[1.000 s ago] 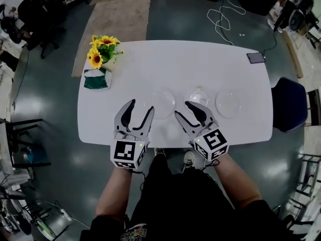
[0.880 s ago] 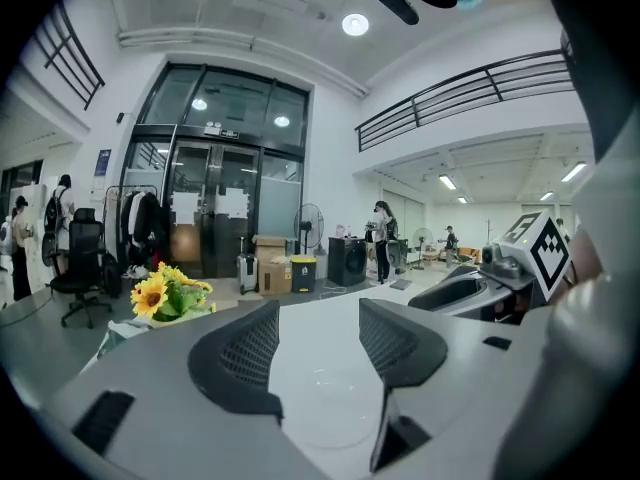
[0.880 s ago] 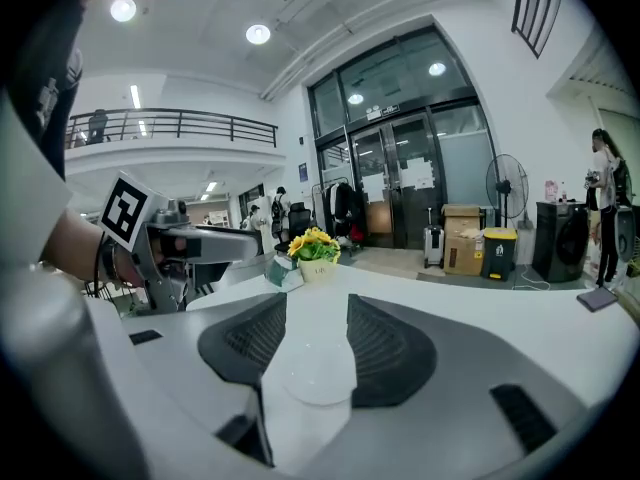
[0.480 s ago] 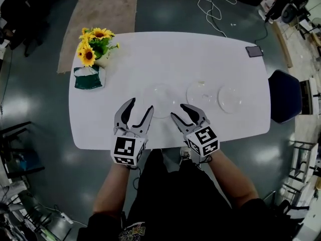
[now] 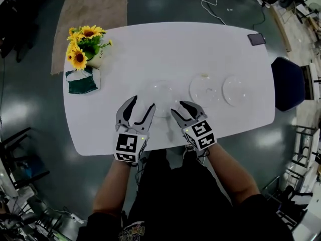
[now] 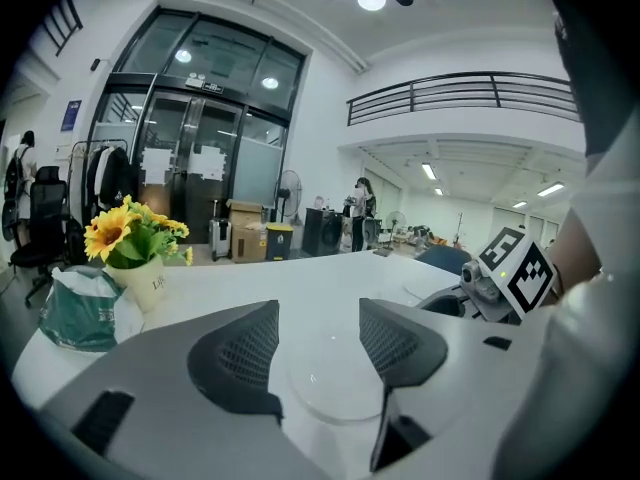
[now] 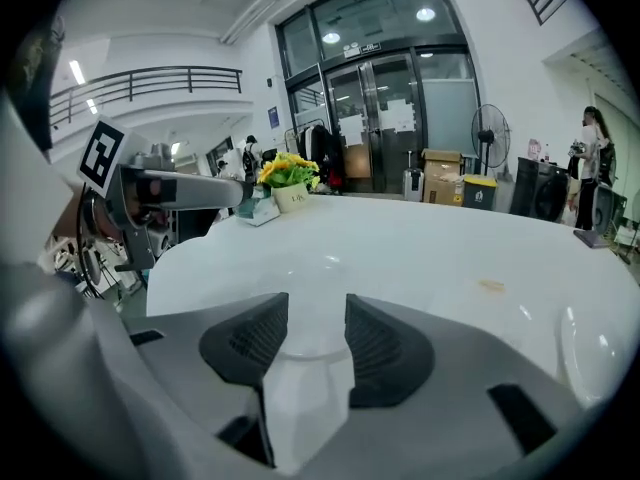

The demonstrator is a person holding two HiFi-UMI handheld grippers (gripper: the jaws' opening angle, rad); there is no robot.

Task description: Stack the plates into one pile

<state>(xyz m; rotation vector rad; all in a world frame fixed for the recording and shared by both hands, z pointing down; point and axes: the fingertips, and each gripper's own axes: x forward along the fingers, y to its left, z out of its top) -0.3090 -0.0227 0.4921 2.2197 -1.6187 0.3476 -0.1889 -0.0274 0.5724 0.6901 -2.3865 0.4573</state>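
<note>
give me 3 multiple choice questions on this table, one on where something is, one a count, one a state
1. Where on the table do the sunflowers stand?
A. far left corner
B. beside the phone
C. between two plates

2. How many plates lie on the table?
A. two
B. three
C. five

3. How do the left gripper jaws stand?
A. shut on a plate
B. shut, empty
C. apart, holding nothing

Answers: 1 A, the head view shows them far left, by the green pack. 2 B, three lie in a row, unstacked. 3 C, the left gripper view shows a gap, with a plate flat on the table beyond.

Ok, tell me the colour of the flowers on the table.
Yellow sunflowers with green leaves, clearest in the head view.
</note>
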